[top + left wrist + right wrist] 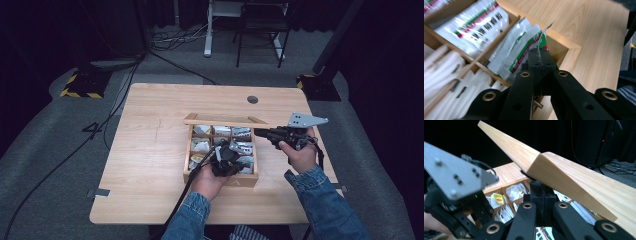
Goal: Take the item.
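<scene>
In the left gripper view, a white sachet [529, 47] with a green and red stripe sits at the centre of the frame, its torn top edge rising between the two black jaws of the left hand-held gripper [539, 58], which are pressed together on it. The sachet stands among other packets in the corner compartment of a wooden box [562, 41], whose rim runs from upper left to centre right. A larger white packet with dark print [474, 27] lies in the next compartment at upper left, and blurred white packets [446, 82] fill the lower left.

In the high view, the box [220, 178] lies at the middle of the pale wooden counter [150, 150], and the left hand-held gripper [226, 161] hangs over its near right compartments. The box's lid [225, 120] stands raised along the far edge.

The right hand-held gripper [260, 133], right of the box, is clamped on the lid's right end. In the right gripper view, its jaws meet under the lid [574, 182], which crosses the frame from upper left to lower right. A yellow-labelled bag [498, 199] shows in a compartment at centre left.
</scene>
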The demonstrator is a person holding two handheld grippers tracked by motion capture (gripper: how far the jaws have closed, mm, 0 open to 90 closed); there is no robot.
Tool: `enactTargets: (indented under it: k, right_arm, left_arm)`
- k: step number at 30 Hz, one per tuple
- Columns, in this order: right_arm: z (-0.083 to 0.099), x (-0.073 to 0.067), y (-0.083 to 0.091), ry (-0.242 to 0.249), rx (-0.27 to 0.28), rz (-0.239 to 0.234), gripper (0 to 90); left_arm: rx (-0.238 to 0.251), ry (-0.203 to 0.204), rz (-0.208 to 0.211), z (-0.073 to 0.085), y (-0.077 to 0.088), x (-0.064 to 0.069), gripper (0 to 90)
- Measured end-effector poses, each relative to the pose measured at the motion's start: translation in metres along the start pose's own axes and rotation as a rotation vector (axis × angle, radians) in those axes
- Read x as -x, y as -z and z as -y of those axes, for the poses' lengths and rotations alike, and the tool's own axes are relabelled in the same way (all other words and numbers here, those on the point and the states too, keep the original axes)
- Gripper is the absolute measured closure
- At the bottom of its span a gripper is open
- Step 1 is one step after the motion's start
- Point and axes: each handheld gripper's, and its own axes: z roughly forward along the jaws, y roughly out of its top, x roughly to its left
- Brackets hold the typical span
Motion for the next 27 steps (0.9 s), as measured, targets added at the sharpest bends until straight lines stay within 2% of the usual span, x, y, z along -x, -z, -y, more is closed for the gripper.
enactTargets:
  k: [5,10,14,19,23,27]
  right_arm:
    - [0.000,0.000,0.000,0.003,0.000,0.003,90.0]
    - [0.000,0.000,0.000,0.004,0.002,0.004,90.0]
    - [0.000,-0.001,0.000,0.003,0.001,0.004,90.0]
    - [0.000,-0.001,0.000,0.002,0.003,0.004,90.0]
    - [0.000,-0.001,0.000,0.002,0.005,0.006,90.0]
    - [0.000,-0.001,0.000,0.000,0.007,0.005,90.0]
  left_arm:
    - [0.053,-0.043,-0.042,-0.006,0.018,0.008,90.0]
    - [0.077,-0.069,-0.045,-0.011,0.031,0.014,90.0]
    - [0.095,-0.074,-0.060,-0.012,0.039,0.015,90.0]
    - [0.151,-0.088,-0.101,-0.009,0.054,0.014,90.0]
    - [0.186,-0.082,-0.101,-0.007,0.067,0.013,90.0]
    - [0.200,-0.081,-0.095,-0.006,0.074,0.012,90.0]
